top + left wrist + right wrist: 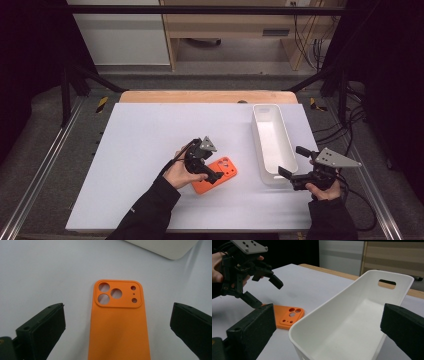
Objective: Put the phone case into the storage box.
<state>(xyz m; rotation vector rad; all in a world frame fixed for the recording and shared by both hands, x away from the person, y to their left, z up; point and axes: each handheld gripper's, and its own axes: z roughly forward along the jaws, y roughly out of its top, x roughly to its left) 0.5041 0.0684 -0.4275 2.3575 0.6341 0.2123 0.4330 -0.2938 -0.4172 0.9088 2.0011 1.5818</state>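
So from my seat here the orange phone case (216,175) is lying flat on the white table (150,150), back side up with the camera cutouts facing the ceiling, a bit toward the near edge and left of the white bin (272,145). My left gripper (212,176) is hovering right over it, and in the left gripper view the case (118,322) sits dead centre between the two black jaws, which are spread wide with table showing on both sides of the case, so nothing is pinched, no contact that I can see. The cutout end of the case points away from the gripper, toward the corner of the bin (165,248) at the top of that view. My right gripper (295,165) is off at the near right, beside the close end of the bin, jaws also wide apart and holding nothing. In the right gripper view the near end of the bin (352,322) sits between those jaws, not touching either one as far as I can tell, and it has a handle slot in its far wall. That same view catches the left gripper (265,291) farther off, hanging just above the case (288,317), which lies near the bin but apart from it.
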